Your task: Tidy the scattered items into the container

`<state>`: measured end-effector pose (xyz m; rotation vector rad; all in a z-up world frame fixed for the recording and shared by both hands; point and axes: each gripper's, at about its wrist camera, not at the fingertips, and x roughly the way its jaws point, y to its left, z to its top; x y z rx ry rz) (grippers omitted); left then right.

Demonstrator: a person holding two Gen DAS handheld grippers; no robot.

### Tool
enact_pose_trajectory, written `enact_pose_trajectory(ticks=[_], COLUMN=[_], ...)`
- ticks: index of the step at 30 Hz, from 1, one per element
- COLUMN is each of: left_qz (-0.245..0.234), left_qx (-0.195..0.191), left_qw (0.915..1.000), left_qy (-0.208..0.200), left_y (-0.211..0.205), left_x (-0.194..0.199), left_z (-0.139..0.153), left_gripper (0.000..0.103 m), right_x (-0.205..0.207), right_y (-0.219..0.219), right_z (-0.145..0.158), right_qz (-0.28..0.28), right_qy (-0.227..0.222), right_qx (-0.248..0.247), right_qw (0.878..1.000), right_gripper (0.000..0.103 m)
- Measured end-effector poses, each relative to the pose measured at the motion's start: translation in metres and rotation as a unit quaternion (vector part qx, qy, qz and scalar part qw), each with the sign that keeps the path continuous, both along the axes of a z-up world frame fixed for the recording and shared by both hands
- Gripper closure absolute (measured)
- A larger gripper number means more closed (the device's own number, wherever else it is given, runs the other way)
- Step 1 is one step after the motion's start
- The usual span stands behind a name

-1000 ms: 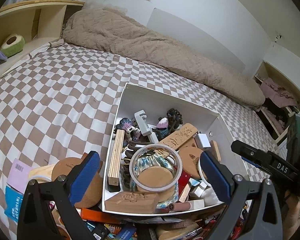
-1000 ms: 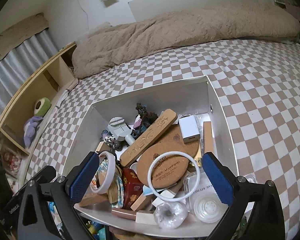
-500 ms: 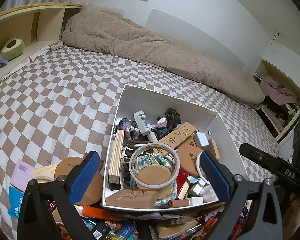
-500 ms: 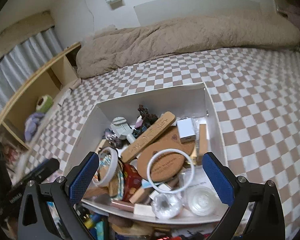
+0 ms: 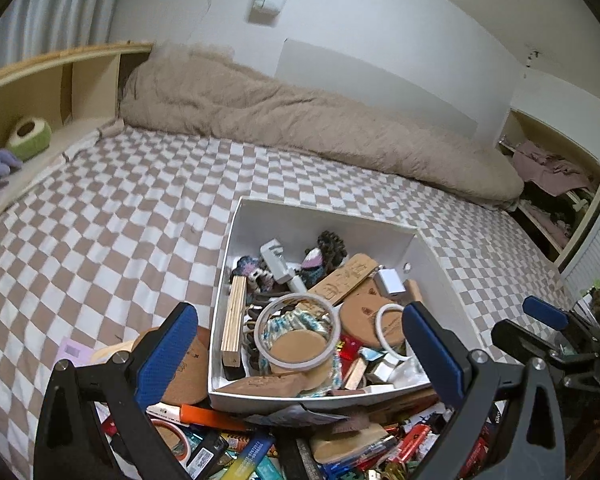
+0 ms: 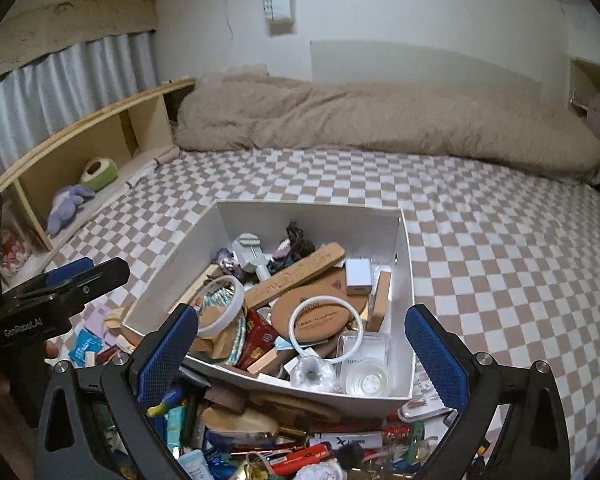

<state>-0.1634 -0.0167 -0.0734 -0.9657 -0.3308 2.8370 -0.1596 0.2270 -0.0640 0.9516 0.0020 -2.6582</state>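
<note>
The left gripper (image 5: pixel 300 344) is hanging wide open with nothing between its blue pads, and the white container (image 5: pixel 236 280) is sitting at its 12 o'clock on the checkered bedspread (image 5: pixel 112 216), already crowded with a tape ring (image 5: pixel 298 330), cork coasters and wooden blocks. Scattered items (image 5: pixel 220 446) are lying heaped at 6 o'clock against the box's near wall. The right gripper (image 6: pixel 302 354) is likewise gaping empty, facing the same box at 12 o'clock; a beige duvet (image 6: pixel 380 120) is lying beyond.
</note>
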Motion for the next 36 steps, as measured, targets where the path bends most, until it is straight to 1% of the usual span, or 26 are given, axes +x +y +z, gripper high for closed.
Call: enact_pose_trajectory(ticks=[2, 10, 18, 21, 24, 30, 36], left_qz=[-0.004, -0.011, -0.012, -0.009, -0.013, -0.029, -0.038], left_qx=[-0.004, -0.040, -0.050, -0.060, -0.061, -0.062, -0.084], left_qw=[0.9999, 0.9985, 0.9971, 0.9961, 0.9952, 0.9941, 0.9898], left_qy=[0.011, 0.037, 0.055, 0.065, 0.075, 0.084, 0.109], left_y=[0.004, 0.013, 0.019, 0.023, 0.025, 0.030, 0.039], left_x=[0.008, 0.033, 0.054, 0.063, 0.072, 0.089, 0.108], left_z=[0.008, 0.029, 0.042, 0.049, 0.055, 0.066, 0.077], left_gripper=[0.000, 0.000, 0.000, 0.000, 0.000, 0.000, 0.000], right_x=[0.007, 0.032, 0.059, 0.070, 0.080, 0.093, 0.107], right_y=[0.004, 0.012, 0.020, 0.024, 0.027, 0.038, 0.050], right_z=[0.006, 0.020, 0.035, 0.043, 0.048, 0.055, 0.063], right_qz=[-0.001, -0.015, -0.008, -0.008, -0.005, -0.018, -0.027], right_qy=[0.012, 0.035, 0.063, 0.081, 0.095, 0.112, 0.128], right_qx=[-0.005, 0.010, 0.002, -0.003, 0.002, -0.004, -0.020], right_qw=[1.000, 0.999, 0.998, 0.997, 0.996, 0.994, 0.991], right_gripper=[0.000, 0.000, 0.000, 0.000, 0.000, 0.000, 0.000])
